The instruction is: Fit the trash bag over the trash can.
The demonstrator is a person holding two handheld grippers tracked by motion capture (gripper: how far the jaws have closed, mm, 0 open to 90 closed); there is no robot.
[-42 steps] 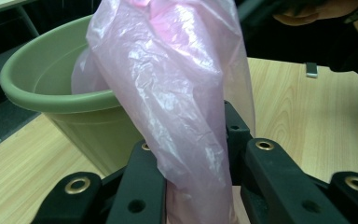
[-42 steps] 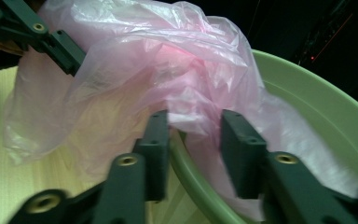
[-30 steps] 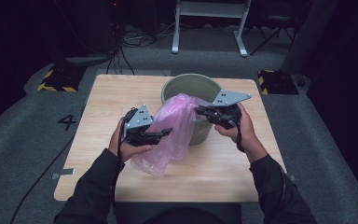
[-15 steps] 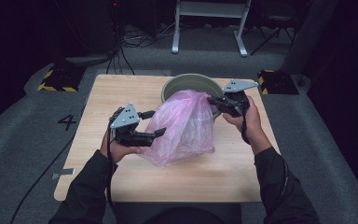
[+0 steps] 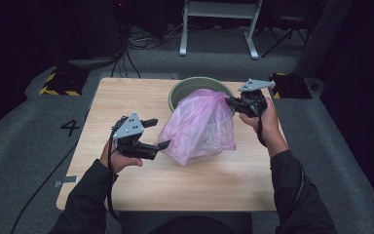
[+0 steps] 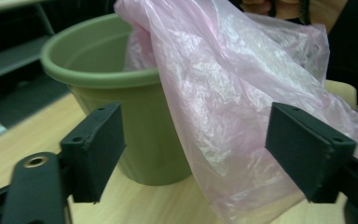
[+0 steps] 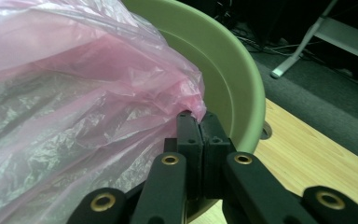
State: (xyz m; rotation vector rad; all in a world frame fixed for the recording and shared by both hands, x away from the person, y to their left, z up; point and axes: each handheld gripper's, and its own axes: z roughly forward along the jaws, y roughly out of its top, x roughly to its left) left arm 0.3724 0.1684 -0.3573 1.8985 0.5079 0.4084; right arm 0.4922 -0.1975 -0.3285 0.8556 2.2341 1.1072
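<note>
Bag: We see a thin pink plastic bag (image 5: pixel 199 129). Its top is up at the rim of the green bucket (image 5: pixel 182 90), and the rest hangs down the front of the bucket onto the wooden table (image 5: pixel 126 97).

Bucket: It stands upright at the far side of the table. In the left gripper view the bag (image 6: pixel 242 107) falls over the bucket's rim (image 6: pixel 98 74) and covers its right side.

Right gripper: Our right gripper (image 5: pixel 230 102) is up beside the bucket's rim. Its jaws are pressed tight together, and a corner of the bag is pinched between them. In the right gripper view we see the pink plastic (image 7: pixel 74 116) bunch up right at the tips (image 7: pixel 196 122), with the bucket's green wall (image 7: pixel 223 79) just behind.

Left gripper: Our left gripper (image 5: pixel 157 133) is low over the table, just beside the bottom left of the bag. Its jaws have just been opening and now stand wide apart. The bag hangs in front of them, but the pads do not press on it, so this gripper holds nothing.

Hands: One hand holds each gripper, one on each side of the bag.
</note>
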